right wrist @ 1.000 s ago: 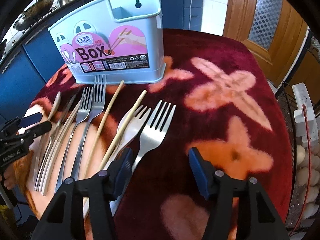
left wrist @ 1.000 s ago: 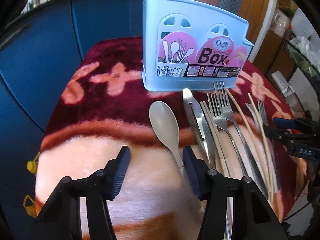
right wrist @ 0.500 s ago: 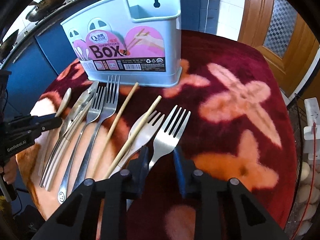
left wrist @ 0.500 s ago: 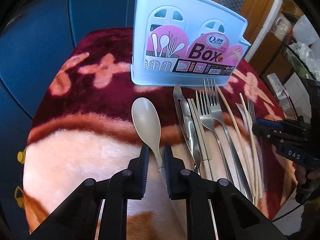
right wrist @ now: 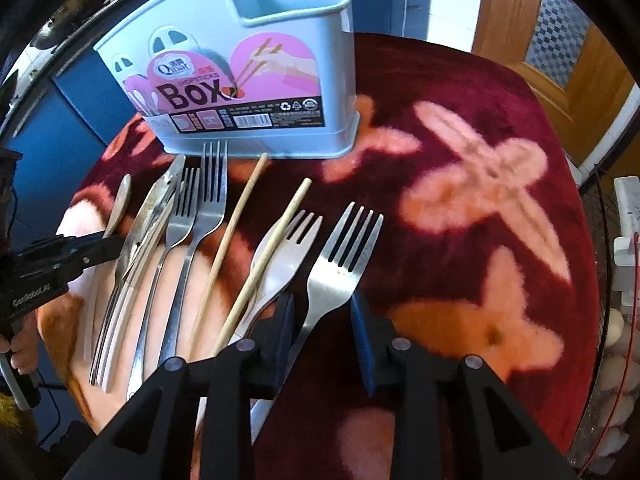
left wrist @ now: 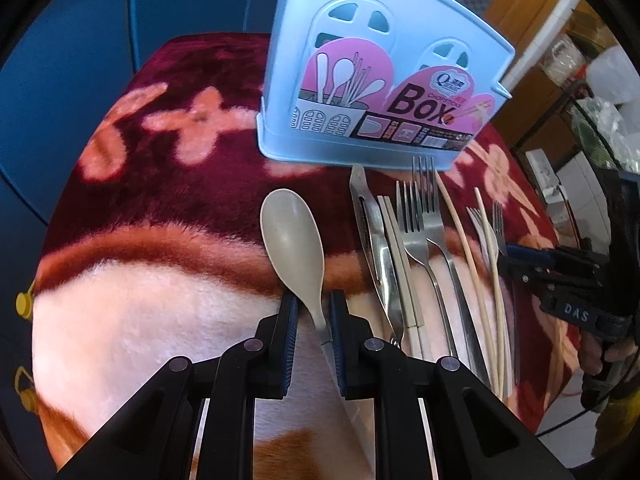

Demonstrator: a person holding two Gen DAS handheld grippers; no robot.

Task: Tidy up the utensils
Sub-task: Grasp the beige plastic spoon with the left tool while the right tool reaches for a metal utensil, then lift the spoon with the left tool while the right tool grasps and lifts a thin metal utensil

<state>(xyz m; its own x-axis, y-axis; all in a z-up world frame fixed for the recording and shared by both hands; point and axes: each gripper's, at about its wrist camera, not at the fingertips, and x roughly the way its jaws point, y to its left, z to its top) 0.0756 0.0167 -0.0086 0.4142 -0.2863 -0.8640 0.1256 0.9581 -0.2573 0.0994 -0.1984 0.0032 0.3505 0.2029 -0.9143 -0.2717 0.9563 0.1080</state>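
A light blue utensil box (left wrist: 376, 80) stands at the back of the table; it also shows in the right wrist view (right wrist: 248, 76). My left gripper (left wrist: 314, 314) is shut on the handle of a beige spoon (left wrist: 292, 236) whose bowl points at the box. My right gripper (right wrist: 322, 312) is closed around the handle of a steel fork (right wrist: 340, 256), the rightmost in the row. Between them lie tongs (left wrist: 374, 240), two more steel forks (right wrist: 200, 208), two wooden chopsticks (right wrist: 236, 236) and a pale fork (right wrist: 280, 256).
A dark red blanket (right wrist: 460, 200) with pink flowers covers the table. Blue cabinets (left wrist: 80, 60) stand behind it. A wooden door (right wrist: 560, 40) is at the far right. Eggs (right wrist: 616, 328) sit beside the table's right edge.
Both grippers went from open to closed and moved forward: the left onto the spoon handle, the right onto the rightmost fork handle. The box looks nearer in both views.
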